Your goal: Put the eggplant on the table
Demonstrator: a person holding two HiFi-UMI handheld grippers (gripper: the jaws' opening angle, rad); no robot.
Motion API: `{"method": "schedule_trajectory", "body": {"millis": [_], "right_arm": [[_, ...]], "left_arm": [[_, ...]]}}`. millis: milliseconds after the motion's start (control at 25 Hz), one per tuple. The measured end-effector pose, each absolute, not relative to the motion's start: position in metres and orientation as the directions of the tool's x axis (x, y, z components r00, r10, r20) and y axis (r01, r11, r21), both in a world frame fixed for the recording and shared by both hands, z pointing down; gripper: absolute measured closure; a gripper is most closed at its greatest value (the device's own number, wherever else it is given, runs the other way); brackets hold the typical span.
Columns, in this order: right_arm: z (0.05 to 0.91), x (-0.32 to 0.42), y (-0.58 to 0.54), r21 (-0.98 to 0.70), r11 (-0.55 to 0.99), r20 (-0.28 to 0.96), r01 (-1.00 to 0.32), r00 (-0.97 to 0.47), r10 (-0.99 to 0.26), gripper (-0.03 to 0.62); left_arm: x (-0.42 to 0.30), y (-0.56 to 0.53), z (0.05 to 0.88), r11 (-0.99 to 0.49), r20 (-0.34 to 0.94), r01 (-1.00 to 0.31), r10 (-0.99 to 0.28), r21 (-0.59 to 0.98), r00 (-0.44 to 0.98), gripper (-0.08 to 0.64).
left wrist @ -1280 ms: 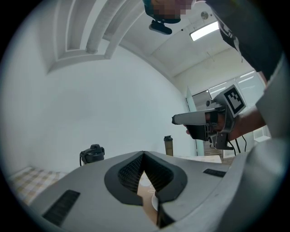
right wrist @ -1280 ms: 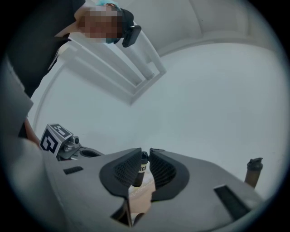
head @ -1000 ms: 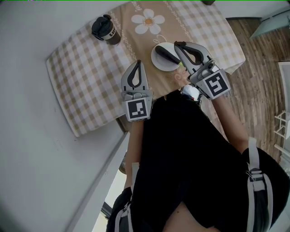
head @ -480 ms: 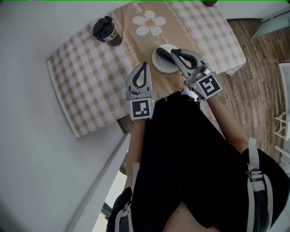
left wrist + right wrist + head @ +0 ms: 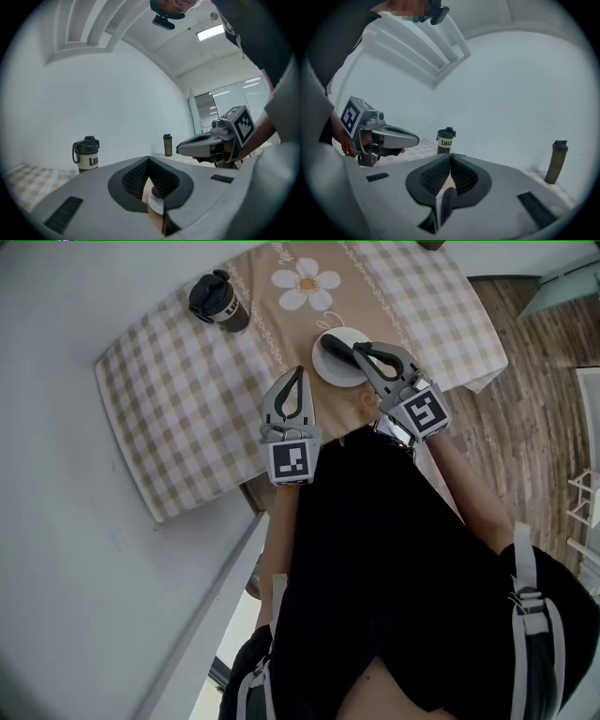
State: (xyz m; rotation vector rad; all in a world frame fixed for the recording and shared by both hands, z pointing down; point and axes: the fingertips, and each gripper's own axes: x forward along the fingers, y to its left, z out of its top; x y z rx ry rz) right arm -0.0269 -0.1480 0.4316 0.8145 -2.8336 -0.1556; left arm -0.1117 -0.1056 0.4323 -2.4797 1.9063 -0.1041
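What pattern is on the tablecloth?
The tablecloth has beige and white checks and a white daisy; head view shows it best.

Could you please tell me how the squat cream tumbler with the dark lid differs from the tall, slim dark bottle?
The squat cream tumbler is short and wide; the tall, slim dark bottle is narrow for its height. The tumbler has a pale printed body and a loop handle at its lid; the bottle is dark all over with a plain cap. Both stand upright with lids on.
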Motion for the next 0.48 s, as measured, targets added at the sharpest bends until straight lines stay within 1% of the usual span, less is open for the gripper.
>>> {"method": "schedule_trajectory", "body": {"millis": [200, 480], "right_arm": [[0.443, -0.019, -0.155, 0.143, 0.832, 0.177, -0.535, -0.814, -0.554, 0.588], [0.455, -0.018, -0.155, 0.148, 0.836, 0.213, -0.529, -0.808, -0.549, 0.588]], "left_arm": [[-0.11, -0.105, 0.437, -0.269, 0.062, -0.961, -0.962, -0.068, 0.265, 0.558], [-0.107, -0.106, 0.441, -0.278, 0.073, -0.958, -0.959, -0.066, 0.273, 0.558]]}}
